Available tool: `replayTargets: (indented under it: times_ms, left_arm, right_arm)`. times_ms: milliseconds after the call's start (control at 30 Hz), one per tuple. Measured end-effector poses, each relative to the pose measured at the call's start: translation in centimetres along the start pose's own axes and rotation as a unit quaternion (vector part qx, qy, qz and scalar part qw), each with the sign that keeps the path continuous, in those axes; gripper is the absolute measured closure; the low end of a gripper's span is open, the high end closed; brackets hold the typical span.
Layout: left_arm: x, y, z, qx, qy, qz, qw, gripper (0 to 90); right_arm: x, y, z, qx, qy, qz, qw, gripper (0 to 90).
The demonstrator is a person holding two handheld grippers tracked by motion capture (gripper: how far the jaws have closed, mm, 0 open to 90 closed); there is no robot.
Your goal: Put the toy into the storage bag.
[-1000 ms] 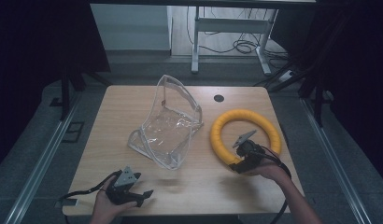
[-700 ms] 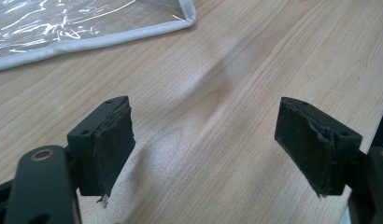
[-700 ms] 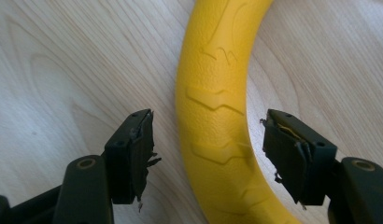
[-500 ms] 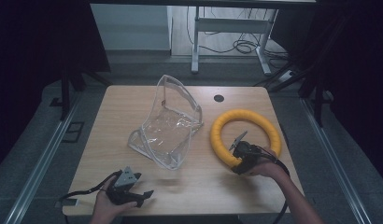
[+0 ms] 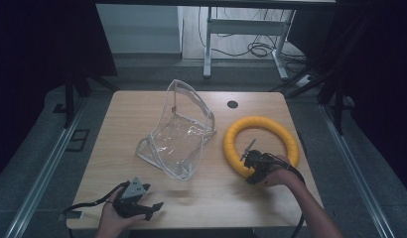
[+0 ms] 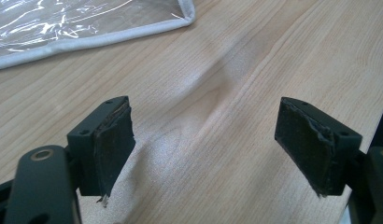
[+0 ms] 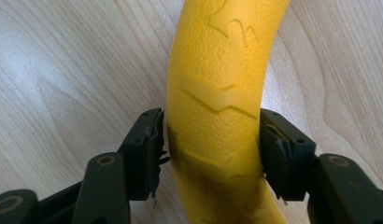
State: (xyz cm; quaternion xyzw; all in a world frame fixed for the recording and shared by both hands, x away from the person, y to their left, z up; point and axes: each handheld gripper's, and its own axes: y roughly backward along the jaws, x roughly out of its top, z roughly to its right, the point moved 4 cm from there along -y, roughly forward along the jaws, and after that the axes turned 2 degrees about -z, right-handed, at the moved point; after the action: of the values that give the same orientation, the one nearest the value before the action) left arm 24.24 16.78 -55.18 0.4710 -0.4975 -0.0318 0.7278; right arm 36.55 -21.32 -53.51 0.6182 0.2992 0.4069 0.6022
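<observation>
Between the jaws of the right gripper (image 7: 210, 154) lies the near arc of the yellow textured foam ring (image 7: 222, 93), flat on the pale wooden counter (image 7: 63, 70); the jaws have just been closing and now press on its sides. The left gripper (image 6: 206, 144) hovers with jaws wide apart, a clear plastic pouch (image 6: 77, 23) beyond them.

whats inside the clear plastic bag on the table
Nothing can be seen inside the clear bag: through its crinkled film only the wooden table shows. Its folds and glare could hide something small and flat.
</observation>
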Motion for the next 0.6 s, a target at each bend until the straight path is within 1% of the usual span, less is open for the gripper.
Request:
replayTargets:
  times_ms: [167,200,233,300,333,367,433,467,600]
  left_arm:
    - [-0.02,-0.02,0.02,0.0,-0.001,0.0,1.0,19.6]
    - [-0.03,-0.03,0.03,0.001,-0.002,0.0,1.0,19.6]
    - [-0.03,-0.03,0.03,0.001,-0.002,0.0,1.0,19.6]
    - [-0.02,0.01,0.02,0.001,-0.001,0.001,1.0,19.6]
    - [-0.01,0.04,0.03,0.001,-0.001,0.002,1.0,19.6]
    - [0.0,0.07,0.03,0.001,-0.001,0.003,1.0,19.6]
    - [0.0,0.13,0.04,0.001,-0.001,0.003,1.0,19.6]
    - [-0.01,0.16,0.05,0.001,-0.001,0.003,1.0,19.6]
    - [-0.02,0.23,-0.01,0.004,-0.004,0.003,1.0,19.6]
  right_arm:
    - [0.09,-0.01,0.26,0.0,0.007,-0.01,0.9999,48.8]
    - [0.12,-0.05,0.41,0.008,0.009,-0.016,0.9998,49.1]
    - [0.16,-0.06,0.43,0.011,0.011,-0.018,0.9997,49.2]
    - [0.22,-0.09,0.46,0.011,0.013,-0.022,0.9996,49.3]
    - [0.31,-0.2,0.45,0.023,0.012,-0.023,0.9994,49.6]
    - [0.37,-0.15,0.55,0.017,0.019,-0.032,0.9992,49.7]
    - [0.5,-0.2,0.59,0.02,0.022,-0.038,0.9988,50.1]
    - [0.57,-0.2,0.61,0.026,0.025,-0.043,0.9984,50.4]
    - [0.74,-0.18,0.74,0.029,0.032,-0.052,0.9977,51.1]
